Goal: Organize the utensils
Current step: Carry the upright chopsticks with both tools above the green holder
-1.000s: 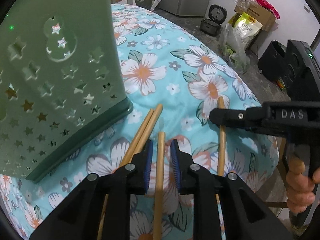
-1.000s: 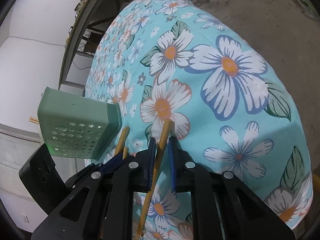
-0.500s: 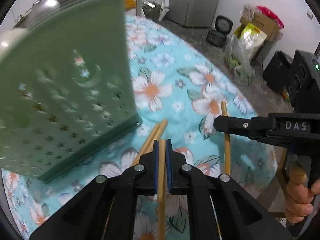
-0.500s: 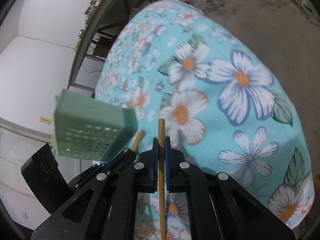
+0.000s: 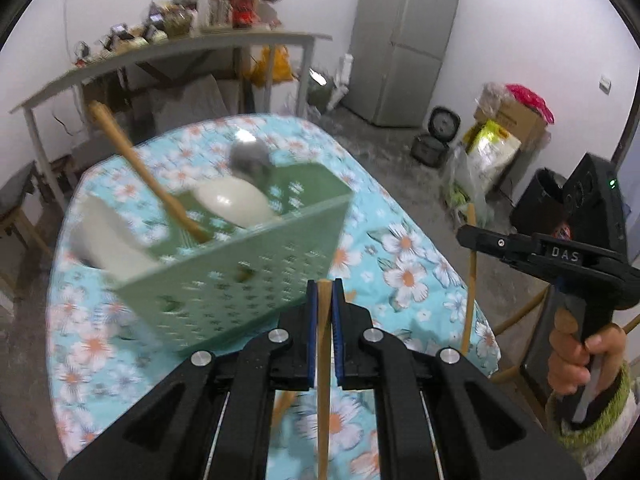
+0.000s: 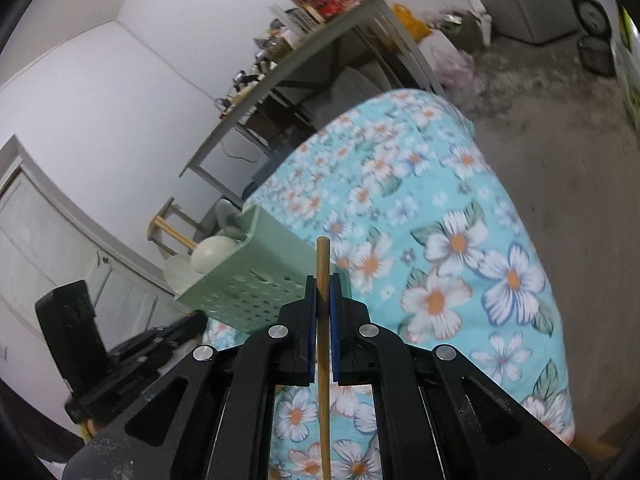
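My left gripper [image 5: 324, 290] is shut on a wooden chopstick [image 5: 323, 380] and holds it above the table, just in front of the green perforated utensil basket [image 5: 248, 276]. The basket holds a wooden utensil [image 5: 140, 172], a white spoon [image 5: 232, 200] and a grey one. My right gripper [image 6: 323, 284] is shut on another chopstick [image 6: 322, 264]; it also shows in the left wrist view [image 5: 472, 240], raised at the right. The basket shows in the right wrist view [image 6: 248, 280] to the left of the fingers.
The round table has a turquoise flowered cloth [image 5: 404, 248]. Another chopstick [image 5: 282, 404] lies on it under my left gripper. A grey shelf table [image 5: 168, 56], a fridge [image 5: 404, 40] and boxes [image 5: 504, 128] stand behind.
Both grippers closed on a chopstick each and lifted them off the cloth. The views rose, so the basket's open top now shows.
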A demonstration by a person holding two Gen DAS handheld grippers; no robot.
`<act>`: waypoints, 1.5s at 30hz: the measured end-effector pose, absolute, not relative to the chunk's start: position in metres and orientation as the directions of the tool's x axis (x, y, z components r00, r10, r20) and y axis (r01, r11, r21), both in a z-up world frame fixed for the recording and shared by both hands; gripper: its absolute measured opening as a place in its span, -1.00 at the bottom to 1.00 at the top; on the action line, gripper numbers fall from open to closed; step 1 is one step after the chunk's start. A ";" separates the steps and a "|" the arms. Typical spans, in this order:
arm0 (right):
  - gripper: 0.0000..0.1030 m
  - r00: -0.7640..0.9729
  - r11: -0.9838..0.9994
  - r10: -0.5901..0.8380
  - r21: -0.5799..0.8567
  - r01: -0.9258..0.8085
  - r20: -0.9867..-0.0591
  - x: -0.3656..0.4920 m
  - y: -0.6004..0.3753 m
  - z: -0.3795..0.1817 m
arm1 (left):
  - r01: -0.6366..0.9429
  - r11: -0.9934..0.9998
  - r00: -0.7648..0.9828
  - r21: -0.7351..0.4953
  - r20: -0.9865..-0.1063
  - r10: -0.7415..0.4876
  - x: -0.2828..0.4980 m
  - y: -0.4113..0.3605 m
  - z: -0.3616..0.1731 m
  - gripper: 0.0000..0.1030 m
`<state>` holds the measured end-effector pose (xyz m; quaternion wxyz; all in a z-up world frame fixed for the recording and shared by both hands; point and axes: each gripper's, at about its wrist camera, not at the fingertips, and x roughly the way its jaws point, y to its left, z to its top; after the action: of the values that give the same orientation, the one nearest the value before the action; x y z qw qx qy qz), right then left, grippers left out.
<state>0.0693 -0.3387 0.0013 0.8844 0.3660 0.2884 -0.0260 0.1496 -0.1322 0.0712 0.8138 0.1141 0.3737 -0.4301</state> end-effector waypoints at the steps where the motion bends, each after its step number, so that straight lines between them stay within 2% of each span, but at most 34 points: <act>1: -0.92 0.834 0.735 0.168 0.631 0.250 -0.526 0.071 -0.339 0.003 | 0.777 0.617 0.374 -0.128 -0.694 -0.615 0.149 -0.127 0.078 -0.88; 5: -0.92 0.829 0.737 0.190 0.634 0.234 -0.527 0.080 -0.337 0.000 | 0.722 0.676 0.466 -0.147 -0.619 -0.632 0.157 -0.087 0.116 -0.88; 9: -0.92 0.821 0.734 0.205 0.639 0.230 -0.532 0.085 -0.336 -0.004 | 0.668 0.709 0.540 -0.226 -0.509 -0.670 0.171 -0.056 0.153 -0.88; 13: -0.92 0.817 0.730 0.212 0.643 0.233 -0.536 0.086 -0.337 -0.005 | 0.633 0.708 0.622 -0.313 -0.338 -0.706 0.182 -0.030 0.188 -0.88; 16: -0.92 0.818 0.734 0.206 0.638 0.234 -0.537 0.087 -0.337 -0.004 | 0.613 0.719 0.686 -0.328 -0.230 -0.690 0.187 -0.023 0.207 -0.88; 18: -0.92 0.819 0.736 0.202 0.635 0.235 -0.537 0.086 -0.336 -0.003 | 0.603 0.712 0.700 -0.360 -0.188 -0.688 0.193 -0.021 0.213 -0.88; 22: -0.92 0.819 0.738 0.195 0.631 0.239 -0.539 0.087 -0.337 -0.003 | 0.578 0.731 0.728 -0.364 -0.175 -0.663 0.208 -0.027 0.214 -0.88; 29: -0.92 0.818 0.741 0.189 0.626 0.243 -0.542 0.085 -0.338 -0.002 | 0.534 0.743 0.736 -0.403 -0.210 -0.643 0.229 -0.034 0.198 -0.89; 37: -0.92 0.818 0.739 0.196 0.630 0.240 -0.541 0.084 -0.338 -0.003 | 0.546 0.732 0.762 -0.407 -0.124 -0.636 0.231 -0.032 0.220 -0.89; 45: -0.92 0.817 0.744 0.190 0.623 0.241 -0.544 0.084 -0.335 -0.002 | 0.517 0.751 0.772 -0.410 -0.155 -0.616 0.240 -0.051 0.191 -0.89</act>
<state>0.0837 -0.3350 -0.0024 0.8836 0.3576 0.3018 -0.0145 0.2403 -0.0506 0.1913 0.9249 -0.1748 0.1418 -0.3064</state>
